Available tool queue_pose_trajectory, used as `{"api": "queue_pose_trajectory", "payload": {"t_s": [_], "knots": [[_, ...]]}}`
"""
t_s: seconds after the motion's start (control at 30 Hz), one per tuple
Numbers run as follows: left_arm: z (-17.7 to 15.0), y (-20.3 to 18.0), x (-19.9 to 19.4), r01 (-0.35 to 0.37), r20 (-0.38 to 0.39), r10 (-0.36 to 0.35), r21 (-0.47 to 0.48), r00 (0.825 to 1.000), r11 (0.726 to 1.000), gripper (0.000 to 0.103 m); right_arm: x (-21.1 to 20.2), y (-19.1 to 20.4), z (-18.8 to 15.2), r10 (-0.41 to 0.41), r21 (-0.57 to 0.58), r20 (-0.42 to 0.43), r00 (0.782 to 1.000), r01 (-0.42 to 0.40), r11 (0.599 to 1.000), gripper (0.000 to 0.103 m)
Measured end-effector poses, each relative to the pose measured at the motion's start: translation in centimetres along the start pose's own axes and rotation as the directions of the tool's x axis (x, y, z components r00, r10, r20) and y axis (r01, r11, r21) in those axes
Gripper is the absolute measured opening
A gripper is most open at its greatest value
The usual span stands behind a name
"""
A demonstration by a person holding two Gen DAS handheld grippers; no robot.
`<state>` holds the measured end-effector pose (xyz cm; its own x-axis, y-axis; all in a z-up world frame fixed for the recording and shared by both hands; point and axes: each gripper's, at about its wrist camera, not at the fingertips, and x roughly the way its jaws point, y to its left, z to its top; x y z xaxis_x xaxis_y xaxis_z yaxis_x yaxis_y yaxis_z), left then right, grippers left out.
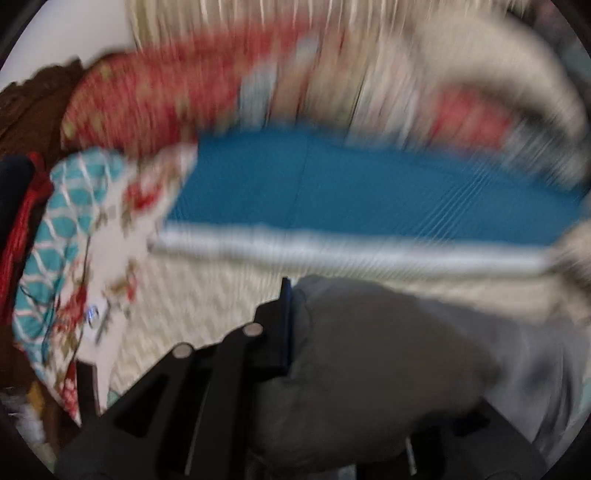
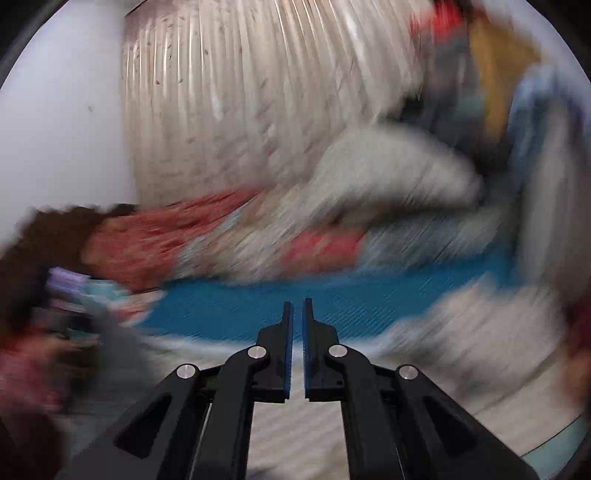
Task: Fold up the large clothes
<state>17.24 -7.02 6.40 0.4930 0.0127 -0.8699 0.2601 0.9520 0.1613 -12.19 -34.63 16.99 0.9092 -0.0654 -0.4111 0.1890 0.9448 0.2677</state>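
Both views heavily motion-blurred. Left gripper [image 1: 291, 295] jaws closed on a grey garment [image 1: 388, 369]; the cloth bunches over the right side of the gripper and hides the right finger, only the left finger with its blue pad shows. The grey garment hangs in the foreground, over a cream textured bed cover [image 1: 192, 314]. Beyond it a blue mat [image 1: 332, 184] lies flat, with a pale grey strip [image 1: 332, 247] along its near edge (possibly a fabric hem or a folded edge, too blurred to tell). Behind the mat sits a red patterned cloth [image 1: 155, 96] and a heap of pale fabrics [image 1: 498, 74]. At left a teal-and-white patterned cloth with red floral patches [image 1: 74, 229] drapes down. Cream pleated curtain [image 1: 295, 22] at the back.

Right gripper [image 2: 298, 306] jaws nearly closed, blue pads parallel with a thin slit between them, nothing held. It points over the blue mat [image 2: 258, 306] toward the pile of mixed clothes [image 2: 295, 221] behind. Curtain [image 2: 240, 92] hangs behind, white wall [image 2: 55, 129] to its left. At far left a blurred grey cloth [image 2: 118, 343] shows, probably the same grey garment. More clothes stacked at upper right [image 2: 498, 74]
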Motion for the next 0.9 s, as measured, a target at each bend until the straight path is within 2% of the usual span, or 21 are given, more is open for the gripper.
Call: {"api": "queue_pose_trajectory", "payload": {"t_s": [0.07, 0.13, 0.17, 0.23, 0.33, 0.4, 0.47, 0.5, 0.53, 0.57, 0.6, 0.63, 0.7, 0.77, 0.8, 0.83, 0.87, 0.9], "knots": [[-1.7, -1.5, 5.8, -0.037, -0.096, 0.043, 0.055, 0.994, 0.998, 0.010, 2.3, 1.4, -5.2, 0.083, -0.009, -0.106, 0.991, -0.084, 0.996, 0.013], [-3.1, -2.4, 8.5, -0.072, -0.121, 0.085, 0.113, 0.989, 0.991, 0.010, 4.0, 3.0, -9.8, 0.089, -0.081, -0.220, 0.971, -0.109, 0.991, 0.032], [-3.7, -2.3, 9.8, -0.086, -0.137, 0.106, 0.144, 0.985, 0.986, 0.010, 4.7, 3.4, -11.4, 0.096, -0.090, -0.260, 0.961, -0.123, 0.988, 0.036], [-4.0, -1.2, 10.3, -0.073, -0.152, 0.096, 0.147, 0.984, 0.986, 0.010, 6.5, 3.8, -15.8, 0.161, -0.049, -0.378, 0.912, -0.193, 0.980, 0.046], [-4.1, 0.8, 7.7, 0.037, -0.129, -0.020, 0.133, 0.991, 0.990, 0.011, 8.1, 4.4, -18.3, 0.200, 0.001, -0.486, 0.851, -0.228, 0.974, 0.052], [-4.2, 1.9, 5.2, 0.116, -0.123, -0.096, 0.165, 0.988, 0.979, 0.018, 9.3, 4.5, -18.3, 0.215, 0.027, -0.514, 0.830, -0.235, 0.972, 0.056], [-4.6, 3.3, 2.1, 0.168, -0.078, -0.155, 0.191, 0.985, 0.967, 0.030, 10.0, 4.3, -17.4, 0.204, 0.010, -0.504, 0.839, -0.231, 0.973, 0.071], [-4.5, 3.3, 0.8, 0.158, -0.059, -0.149, 0.206, 0.987, 0.966, 0.035, 10.5, 4.4, -17.1, 0.196, -0.006, -0.488, 0.851, -0.227, 0.974, 0.079], [-4.8, 3.7, 0.2, 0.131, -0.041, -0.126, 0.220, 0.991, 0.967, 0.045, 11.2, 4.5, -17.1, 0.213, 0.000, -0.483, 0.849, -0.244, 0.970, 0.077], [-4.9, 3.9, 0.0, 0.111, -0.035, -0.106, 0.222, 0.994, 0.969, 0.048, 12.0, 4.5, -16.8, 0.223, 0.010, -0.510, 0.831, -0.253, 0.967, 0.066], [-5.0, 4.5, 0.2, 0.093, -0.038, -0.087, 0.215, 0.995, 0.972, 0.048, 13.7, 4.6, -16.8, 0.213, 0.013, -0.568, 0.795, -0.250, 0.968, 0.021], [-5.0, 4.9, 0.1, 0.085, -0.042, -0.078, 0.202, 0.996, 0.976, 0.048, 15.0, 4.7, -16.1, 0.199, 0.002, -0.597, 0.777, -0.247, 0.969, 0.015], [-4.5, 6.5, -0.1, 0.093, -0.035, -0.089, 0.138, 0.995, 0.986, 0.048, 15.8, 4.3, -12.3, 0.166, -0.044, -0.533, 0.830, -0.223, 0.974, 0.013], [-3.1, 8.5, -1.1, 0.121, 0.013, -0.121, 0.045, 0.993, 0.992, 0.048, 16.2, 2.8, -6.0, 0.048, -0.110, -0.398, 0.916, -0.100, 0.989, 0.013], [-2.6, 9.1, -1.6, 0.129, 0.037, -0.130, 0.021, 0.991, 0.991, 0.048, 16.5, 2.2, -3.5, 0.010, -0.122, -0.343, 0.939, -0.055, 0.991, 0.013], [-1.9, 9.4, -2.1, 0.145, 0.067, -0.144, -0.003, 0.987, 0.989, 0.052, 16.7, 1.5, 0.4, -0.039, -0.136, -0.253, 0.967, 0.004, 0.991, 0.013], [-1.2, 9.3, -2.4, 0.162, 0.091, -0.159, -0.020, 0.983, 0.987, 0.062, 17.3, 1.0, 3.9, -0.071, -0.139, -0.185, 0.980, 0.046, 0.989, 0.013], [-0.6, 8.8, -2.4, 0.162, 0.107, -0.157, -0.032, 0.982, 0.986, 0.066, 18.2, 0.8, 5.8, -0.093, -0.141, -0.161, 0.983, 0.071, 0.988, 0.013]]}}
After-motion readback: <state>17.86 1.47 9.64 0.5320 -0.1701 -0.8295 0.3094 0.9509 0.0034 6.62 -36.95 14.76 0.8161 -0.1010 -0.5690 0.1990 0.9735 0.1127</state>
